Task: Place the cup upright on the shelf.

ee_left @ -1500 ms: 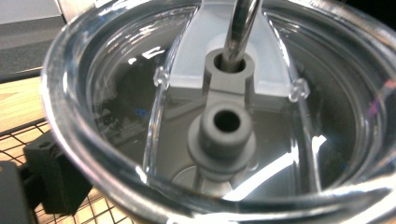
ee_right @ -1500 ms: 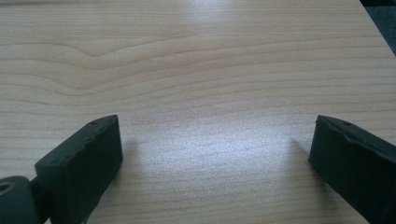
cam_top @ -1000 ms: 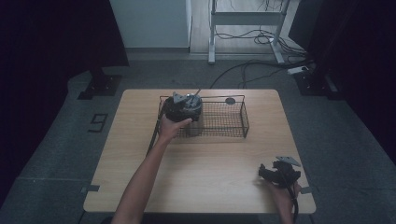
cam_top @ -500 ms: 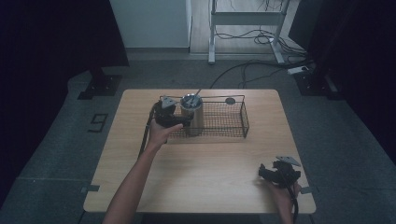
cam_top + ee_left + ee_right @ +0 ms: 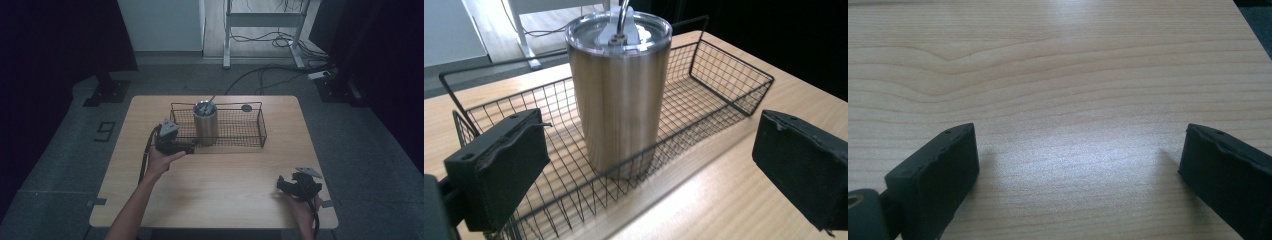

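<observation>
Your left gripper (image 5: 189,148), jaws wide and just narrowing with nothing between them, sits at the tumbler's (image 5: 205,122) seven o'clock; swing carelessly and you snag the basket (image 5: 262,131), toppling it.

Wooden table (image 5: 210,190), white stand (image 5: 265,20), floor cables (image 5: 265,80)

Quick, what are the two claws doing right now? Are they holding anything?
Left claw: open, holding nothing; its jaws have just been closing a little, apart from the steel tumbler in the basket.
Right claw: open, holding nothing.
</observation>
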Demonstrator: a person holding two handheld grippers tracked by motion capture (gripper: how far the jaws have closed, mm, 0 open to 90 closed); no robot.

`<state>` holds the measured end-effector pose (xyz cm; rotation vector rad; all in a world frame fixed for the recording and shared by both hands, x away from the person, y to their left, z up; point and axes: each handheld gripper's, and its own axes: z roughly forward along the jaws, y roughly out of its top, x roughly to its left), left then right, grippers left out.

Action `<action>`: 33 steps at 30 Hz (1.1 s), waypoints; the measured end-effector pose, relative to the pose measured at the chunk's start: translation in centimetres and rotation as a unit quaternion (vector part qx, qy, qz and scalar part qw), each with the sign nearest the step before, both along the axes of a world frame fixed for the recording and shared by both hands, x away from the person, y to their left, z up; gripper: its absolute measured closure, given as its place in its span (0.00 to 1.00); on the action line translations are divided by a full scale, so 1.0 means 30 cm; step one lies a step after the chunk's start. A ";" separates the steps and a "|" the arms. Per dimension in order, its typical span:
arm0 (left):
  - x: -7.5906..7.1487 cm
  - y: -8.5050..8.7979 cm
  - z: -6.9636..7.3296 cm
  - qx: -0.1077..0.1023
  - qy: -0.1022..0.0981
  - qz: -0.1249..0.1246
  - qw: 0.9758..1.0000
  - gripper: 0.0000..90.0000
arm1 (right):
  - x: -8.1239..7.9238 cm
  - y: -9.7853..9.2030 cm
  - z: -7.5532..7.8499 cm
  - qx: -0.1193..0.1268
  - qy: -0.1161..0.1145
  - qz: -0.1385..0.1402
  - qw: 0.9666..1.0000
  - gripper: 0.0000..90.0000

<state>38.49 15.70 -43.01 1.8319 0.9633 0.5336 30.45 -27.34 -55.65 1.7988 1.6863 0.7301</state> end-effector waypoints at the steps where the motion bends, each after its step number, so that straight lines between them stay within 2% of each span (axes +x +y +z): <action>1: 0.000 0.000 0.000 0.000 0.000 0.000 1.000 0.02 | 0.000 0.000 0.000 0.000 0.000 0.000 1.000 0.02; 8: -0.088 0.025 -0.032 0.011 -0.002 -0.019 1.000 0.02 | 0.000 0.000 0.000 0.000 0.000 0.000 1.000 0.02; 11: -0.109 0.030 -0.042 0.015 -0.002 -0.021 1.000 0.02 | 0.000 0.000 0.000 0.000 0.000 0.000 1.000 0.02; 12: -0.128 0.035 -0.056 0.019 0.003 -0.027 0.999 0.02 | 0.000 0.000 0.000 0.000 0.000 0.000 1.000 0.02; 15: -0.143 0.035 -0.071 0.024 0.008 -0.031 0.999 0.02 | 0.000 0.000 0.000 -0.001 0.000 0.000 1.000 0.02; 16: -0.162 0.038 -0.092 0.027 0.014 -0.033 0.999 0.02 | 0.000 0.000 0.000 -0.001 0.000 0.000 1.000 0.02; 19: -0.175 0.041 -0.109 0.030 0.019 -0.036 0.999 0.02 | 0.000 0.000 0.000 -0.001 0.000 0.000 1.000 0.02; 20: -0.191 0.047 -0.133 0.030 0.023 -0.035 0.999 0.03 | 0.000 0.000 0.000 0.000 0.000 0.000 1.000 0.02; 21: -0.191 0.047 -0.133 0.030 0.023 -0.035 0.999 0.03 | 0.000 0.000 0.000 0.000 0.000 0.000 1.000 0.02; 24: -0.212 0.062 -0.180 0.035 0.037 -0.031 0.998 0.03 | 0.000 0.000 0.000 -0.001 0.000 0.000 1.000 0.02; 29: -0.223 0.076 -0.223 0.040 0.048 -0.021 0.998 0.04 | 0.000 0.000 0.000 -0.001 0.000 0.000 1.000 0.02; 33: -0.225 0.081 -0.240 0.039 0.055 -0.017 0.998 0.05 | 0.000 0.000 0.000 -0.001 0.000 0.000 1.000 0.02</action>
